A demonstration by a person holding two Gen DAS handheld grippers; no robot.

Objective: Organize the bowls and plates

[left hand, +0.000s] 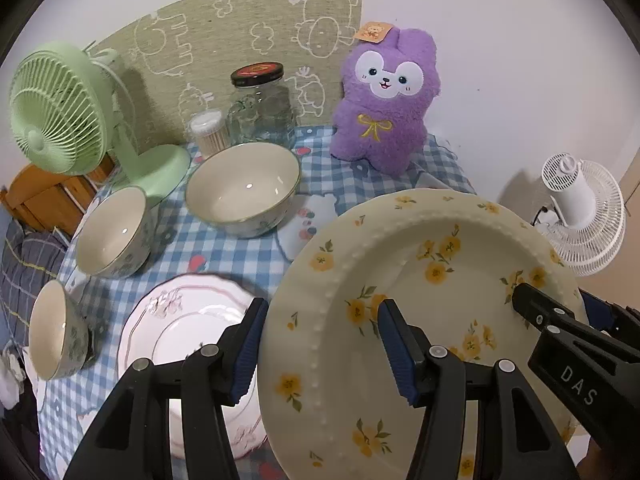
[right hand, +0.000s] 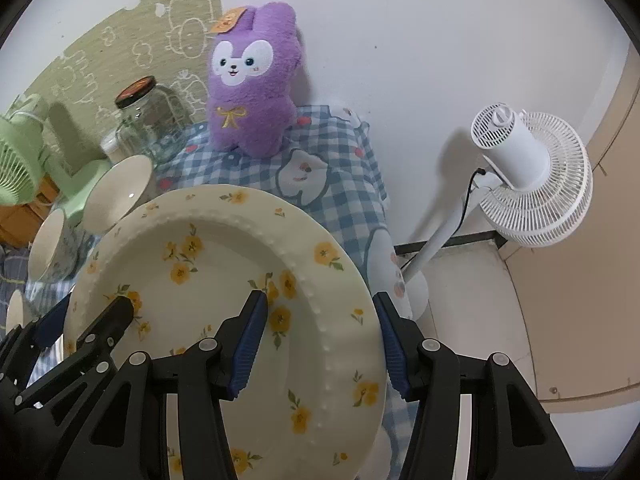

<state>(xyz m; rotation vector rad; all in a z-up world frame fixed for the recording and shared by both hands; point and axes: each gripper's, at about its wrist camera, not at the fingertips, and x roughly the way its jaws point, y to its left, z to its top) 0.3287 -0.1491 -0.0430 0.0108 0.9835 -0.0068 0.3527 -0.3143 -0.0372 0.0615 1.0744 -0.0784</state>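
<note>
A cream plate (left hand: 420, 300) with yellow flowers is held tilted above the near right of a checked tablecloth (left hand: 240, 248). The left gripper (left hand: 324, 344) clamps its left rim, the right gripper (right hand: 320, 340) its right rim (both jaws half open, one pad on each face). To the left lies a pink plate (left hand: 180, 328), with three bowls (left hand: 244, 192) farther off.

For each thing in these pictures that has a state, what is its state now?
Yellow-flower plate: tilted, held by both grippers.
Left gripper: shut on the plate's left rim.
Right gripper: shut on its right rim.
Pink plate: lying flat on the checked cloth.
Three bowls: upright, empty, not stacked.
Glass jar: lid on.
Green fan: standing.
</note>
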